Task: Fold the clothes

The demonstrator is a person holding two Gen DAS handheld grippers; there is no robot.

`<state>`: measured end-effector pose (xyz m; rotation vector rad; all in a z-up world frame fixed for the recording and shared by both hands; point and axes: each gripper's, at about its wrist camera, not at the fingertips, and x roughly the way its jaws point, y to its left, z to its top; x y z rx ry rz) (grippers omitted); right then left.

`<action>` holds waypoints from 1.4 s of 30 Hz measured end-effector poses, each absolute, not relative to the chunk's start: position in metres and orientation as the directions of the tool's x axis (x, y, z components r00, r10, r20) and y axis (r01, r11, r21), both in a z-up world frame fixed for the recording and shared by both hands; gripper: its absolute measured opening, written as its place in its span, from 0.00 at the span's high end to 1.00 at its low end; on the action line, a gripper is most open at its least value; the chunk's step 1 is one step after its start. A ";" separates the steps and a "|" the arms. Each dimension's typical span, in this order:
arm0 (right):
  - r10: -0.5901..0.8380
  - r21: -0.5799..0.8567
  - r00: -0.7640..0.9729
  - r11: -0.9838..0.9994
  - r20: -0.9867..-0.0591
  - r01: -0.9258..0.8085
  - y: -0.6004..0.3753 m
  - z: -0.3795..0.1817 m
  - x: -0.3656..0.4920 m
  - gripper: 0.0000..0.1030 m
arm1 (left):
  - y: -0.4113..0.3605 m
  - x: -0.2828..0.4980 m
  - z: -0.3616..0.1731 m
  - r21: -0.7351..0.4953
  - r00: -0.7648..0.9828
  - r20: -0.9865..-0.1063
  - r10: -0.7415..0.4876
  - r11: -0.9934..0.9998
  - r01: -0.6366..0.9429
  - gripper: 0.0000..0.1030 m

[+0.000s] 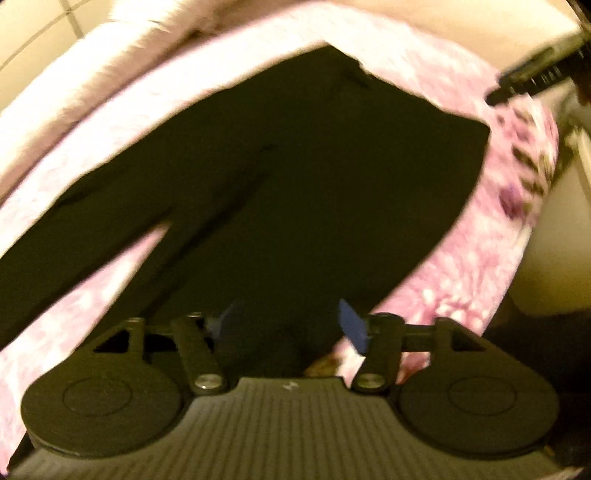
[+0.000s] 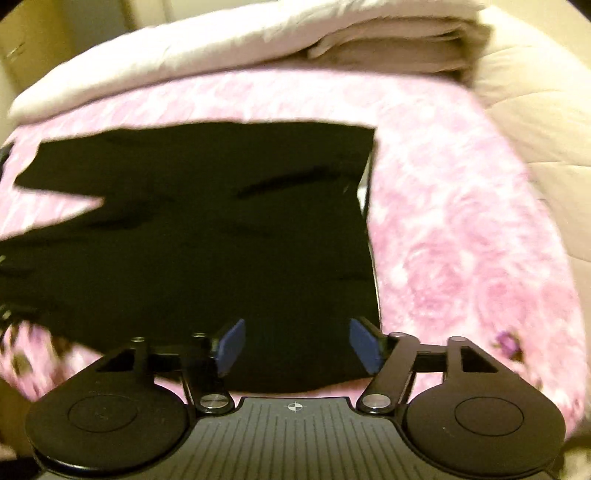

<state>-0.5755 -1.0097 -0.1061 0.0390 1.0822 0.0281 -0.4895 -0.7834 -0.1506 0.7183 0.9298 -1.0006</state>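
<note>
A pair of black trousers (image 1: 280, 177) lies spread flat on a pink flowered blanket (image 1: 461, 266). In the left wrist view the two legs run off to the lower left. My left gripper (image 1: 291, 325) is open just over the near edge of the trousers, blue pads apart. In the right wrist view the black trousers (image 2: 221, 236) fill the middle, with a straight edge on the right. My right gripper (image 2: 299, 345) is open above their near edge, nothing between the pads. The other gripper (image 1: 535, 74) shows at the top right of the left wrist view.
The pink blanket (image 2: 461, 229) covers a bed. A white duvet (image 2: 184, 48) and folded beige bedding (image 2: 399, 48) lie at the far side. A cream quilt (image 2: 546, 122) is at the right. A tiled floor (image 1: 33, 33) shows at the top left of the left wrist view.
</note>
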 end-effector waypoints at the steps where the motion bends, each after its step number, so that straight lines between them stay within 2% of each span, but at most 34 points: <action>1: 0.028 0.040 0.471 0.999 -0.881 0.015 -0.997 -0.095 -0.577 0.31 | -0.771 -0.483 -0.139 0.087 0.256 -0.886 -0.387 0.402 0.911 0.31; 6: -0.004 0.027 0.482 0.998 -0.876 0.058 -0.920 -0.040 -0.590 0.27 | -0.706 -0.452 -0.093 0.061 0.309 -0.853 -0.420 0.509 0.859 0.08; 9: 0.001 0.021 0.487 0.999 -0.873 0.034 -0.885 -0.023 -0.597 0.22 | -0.670 -0.436 -0.072 0.040 0.331 -0.843 -0.425 0.564 0.825 0.05; 17: -0.011 -0.080 0.483 0.989 -0.876 -0.123 -0.827 -0.005 -0.599 0.19 | -0.599 -0.434 -0.038 0.088 0.452 -0.820 -0.350 0.704 0.704 0.05; 23: -0.020 -0.152 0.480 0.959 -0.877 -0.238 -0.785 0.009 -0.601 0.19 | -0.578 -0.450 -0.031 0.064 0.478 -0.835 -0.274 0.813 0.579 0.06; 42: 0.051 -0.072 0.464 0.967 -0.884 -0.243 -0.830 0.006 -0.626 0.19 | -0.609 -0.508 -0.023 0.122 0.503 -0.839 -0.206 0.830 0.544 0.06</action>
